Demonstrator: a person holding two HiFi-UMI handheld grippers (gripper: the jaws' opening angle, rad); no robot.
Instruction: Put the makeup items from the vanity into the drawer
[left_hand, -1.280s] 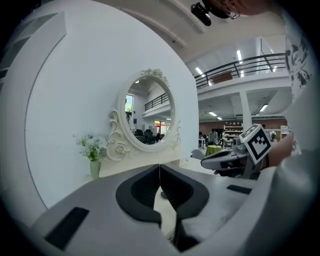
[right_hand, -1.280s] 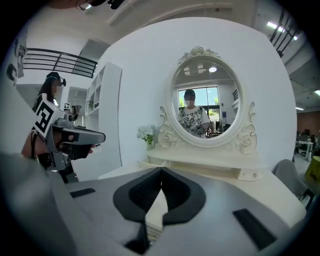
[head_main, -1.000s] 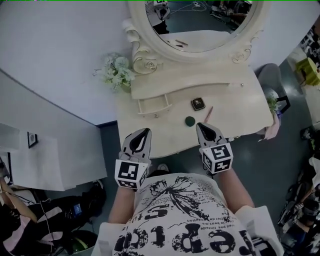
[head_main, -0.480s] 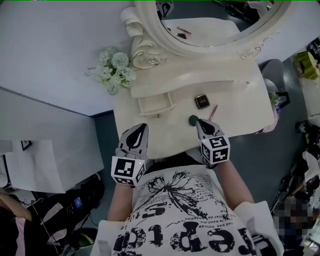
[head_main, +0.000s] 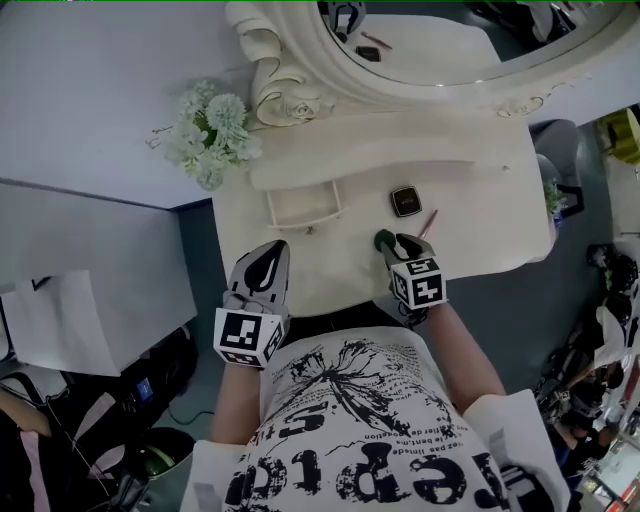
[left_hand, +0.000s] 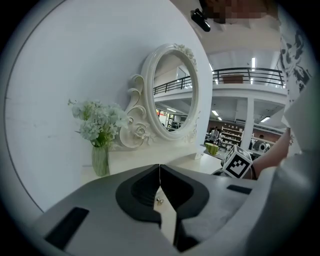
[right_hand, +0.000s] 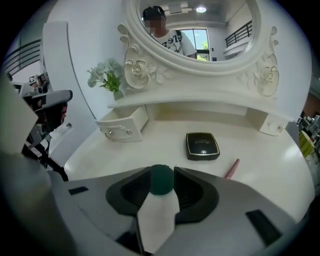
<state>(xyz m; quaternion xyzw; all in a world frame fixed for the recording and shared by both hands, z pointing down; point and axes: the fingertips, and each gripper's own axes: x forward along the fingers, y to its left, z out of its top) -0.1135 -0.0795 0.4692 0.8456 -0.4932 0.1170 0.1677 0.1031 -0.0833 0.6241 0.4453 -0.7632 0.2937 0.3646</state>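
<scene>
On the cream vanity top (head_main: 480, 180) lie a small dark green round item (head_main: 383, 239), a black compact (head_main: 405, 201) and a pink pencil (head_main: 430, 223). My right gripper (head_main: 390, 245) points steeply down at the green item (right_hand: 161, 179), which sits between its jaw tips. Those jaws have just been opening and stand open around it. The compact (right_hand: 202, 146) and pencil (right_hand: 231, 168) lie just beyond. The small drawer (head_main: 302, 207) under the shelf stands pulled out. My left gripper (head_main: 264, 262) hovers near the table's front left, shut and holding nothing (left_hand: 159, 167).
A vase of pale flowers (head_main: 205, 135) stands at the back left beside the ornate oval mirror (head_main: 300, 95). A second small drawer (right_hand: 272, 125) sits shut at the right under the shelf. A white wall runs along the left.
My right gripper has dropped and tipped down onto the green item, and its jaws have parted around it. The left gripper has shifted slightly forward and lower.
</scene>
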